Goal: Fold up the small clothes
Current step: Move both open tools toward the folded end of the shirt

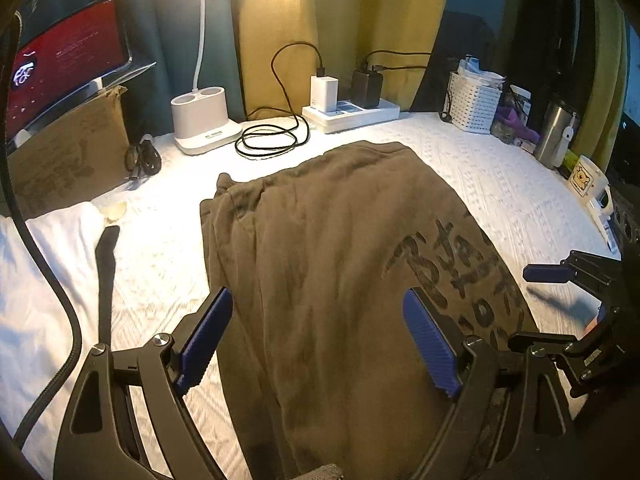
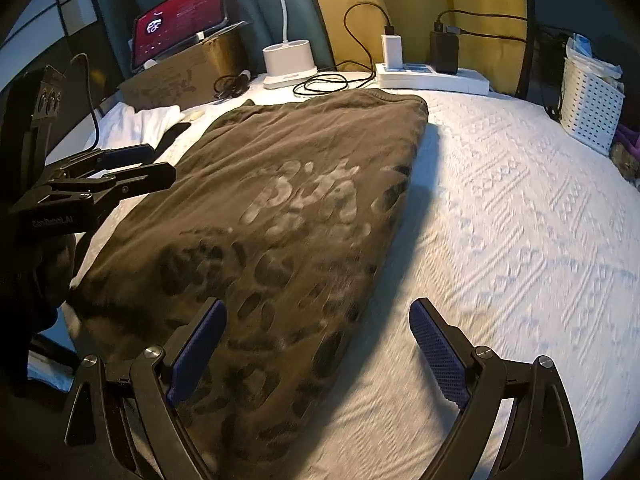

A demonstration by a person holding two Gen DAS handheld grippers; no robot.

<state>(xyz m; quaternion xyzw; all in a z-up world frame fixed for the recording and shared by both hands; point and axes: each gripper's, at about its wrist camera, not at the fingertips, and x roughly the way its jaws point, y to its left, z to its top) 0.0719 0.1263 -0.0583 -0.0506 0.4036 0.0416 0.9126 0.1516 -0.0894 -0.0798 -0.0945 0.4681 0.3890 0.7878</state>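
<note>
A brown garment (image 1: pixel 328 264) with dark printed lettering lies folded lengthwise on the white textured cover (image 1: pixel 500 192). It also shows in the right wrist view (image 2: pixel 288 208). My left gripper (image 1: pixel 318 332) is open, its blue pads hovering above the garment's near part. My right gripper (image 2: pixel 318 344) is open and empty above the garment's near right edge. The right gripper shows at the right edge of the left wrist view (image 1: pixel 560 276). The left gripper shows at the left of the right wrist view (image 2: pixel 144 164).
A white cloth (image 1: pixel 44 280) lies at the left. At the back stand a cardboard box (image 1: pixel 68 156) with a red-screened tablet (image 1: pixel 68 60), a lamp base (image 1: pixel 200 120), a coiled black cable (image 1: pixel 272 140), a power strip (image 1: pixel 352 112), a white basket (image 1: pixel 474 100), a steel tumbler (image 1: pixel 554 136) and a mug (image 1: pixel 588 180).
</note>
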